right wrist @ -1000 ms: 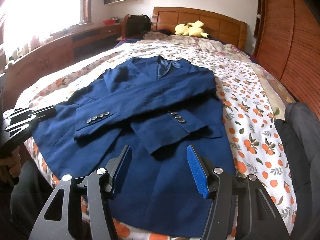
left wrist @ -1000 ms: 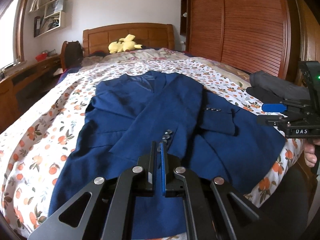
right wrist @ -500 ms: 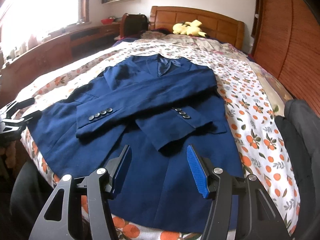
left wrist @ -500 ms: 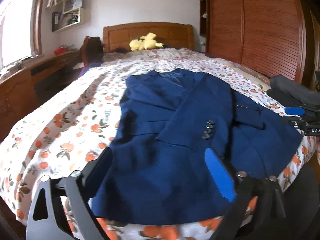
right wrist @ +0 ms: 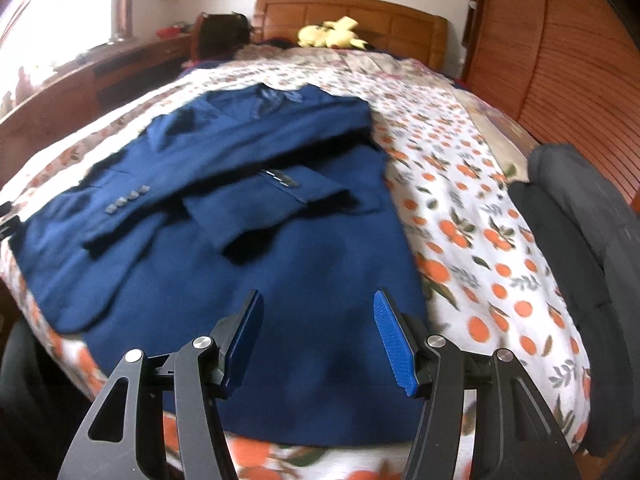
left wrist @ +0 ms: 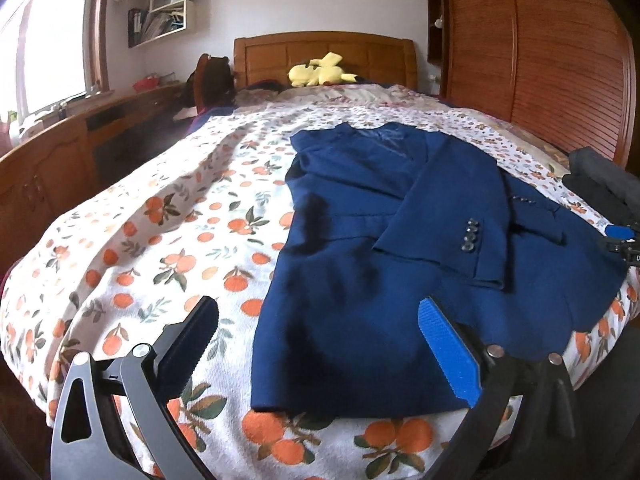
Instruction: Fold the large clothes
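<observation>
Left wrist view: blue jacket lying flat on the bed, sleeves crossed over its front.
Left gripper, jaws just opened wide, and right gripper, jaws parted, hold nothing; each should likely grip a hem corner, lifting evenly.

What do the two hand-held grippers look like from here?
The left hand-held gripper and the right hand-held gripper both have black cut-out linkage arms with silver pivot bolts and ridged blue pads on the fingers.

Bedspread left of jacket free; dark clothes right
</observation>
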`<state>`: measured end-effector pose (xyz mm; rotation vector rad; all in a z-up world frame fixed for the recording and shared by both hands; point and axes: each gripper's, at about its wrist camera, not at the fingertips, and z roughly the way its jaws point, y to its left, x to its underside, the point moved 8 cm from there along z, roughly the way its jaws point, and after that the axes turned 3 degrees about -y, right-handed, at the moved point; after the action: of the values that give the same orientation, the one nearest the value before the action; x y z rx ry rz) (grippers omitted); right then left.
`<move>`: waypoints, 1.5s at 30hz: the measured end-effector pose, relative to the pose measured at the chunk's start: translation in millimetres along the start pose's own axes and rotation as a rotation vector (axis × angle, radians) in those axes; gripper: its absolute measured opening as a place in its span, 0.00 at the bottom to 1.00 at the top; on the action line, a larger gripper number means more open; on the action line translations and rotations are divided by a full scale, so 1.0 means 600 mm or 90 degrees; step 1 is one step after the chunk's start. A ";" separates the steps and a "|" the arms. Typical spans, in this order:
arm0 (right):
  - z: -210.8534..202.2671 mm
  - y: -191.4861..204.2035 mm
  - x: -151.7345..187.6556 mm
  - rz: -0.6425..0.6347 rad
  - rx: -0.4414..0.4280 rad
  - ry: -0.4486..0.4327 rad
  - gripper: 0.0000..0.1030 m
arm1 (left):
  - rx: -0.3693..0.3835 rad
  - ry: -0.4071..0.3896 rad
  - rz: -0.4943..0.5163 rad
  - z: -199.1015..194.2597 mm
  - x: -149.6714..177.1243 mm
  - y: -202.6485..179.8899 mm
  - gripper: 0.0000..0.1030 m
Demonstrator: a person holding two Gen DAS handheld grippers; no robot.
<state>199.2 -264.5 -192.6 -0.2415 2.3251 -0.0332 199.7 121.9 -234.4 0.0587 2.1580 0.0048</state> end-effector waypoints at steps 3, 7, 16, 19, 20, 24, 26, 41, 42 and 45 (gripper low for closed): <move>0.006 -0.030 0.012 0.001 0.023 0.011 0.53 | -0.005 0.008 -0.001 0.002 0.011 0.006 0.98; 0.009 -0.063 0.026 0.012 0.040 0.024 0.53 | -0.007 0.019 -0.006 0.009 0.024 0.012 0.98; 0.027 -0.072 0.039 0.009 0.043 0.040 0.54 | -0.008 0.039 -0.008 0.028 0.043 0.013 0.98; 0.031 -0.073 0.039 0.014 0.039 0.042 0.55 | -0.008 0.046 -0.011 0.033 0.050 0.014 0.98; 0.030 -0.072 0.039 0.015 0.035 0.043 0.55 | -0.007 0.049 -0.012 0.035 0.052 0.015 0.98; 0.020 -0.054 0.030 0.042 -0.037 0.042 0.34 | -0.002 0.054 -0.016 0.037 0.058 0.017 0.98; 0.014 -0.045 0.023 0.035 -0.043 0.033 0.34 | 0.005 0.054 -0.018 0.034 0.059 0.017 0.98; 0.030 -0.039 0.040 0.006 -0.020 0.046 0.47 | 0.061 0.054 -0.065 0.014 0.063 0.036 0.50; 0.031 -0.040 0.041 0.010 -0.024 0.047 0.47 | 0.058 0.055 -0.062 0.016 0.062 0.037 0.45; 0.031 -0.042 0.042 0.017 -0.035 0.050 0.47 | 0.058 0.064 -0.061 0.021 0.056 0.038 0.29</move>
<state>199.6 -292.8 -220.8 -0.2411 2.4100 0.0339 192.3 145.7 -268.6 0.0076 2.2588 -0.1495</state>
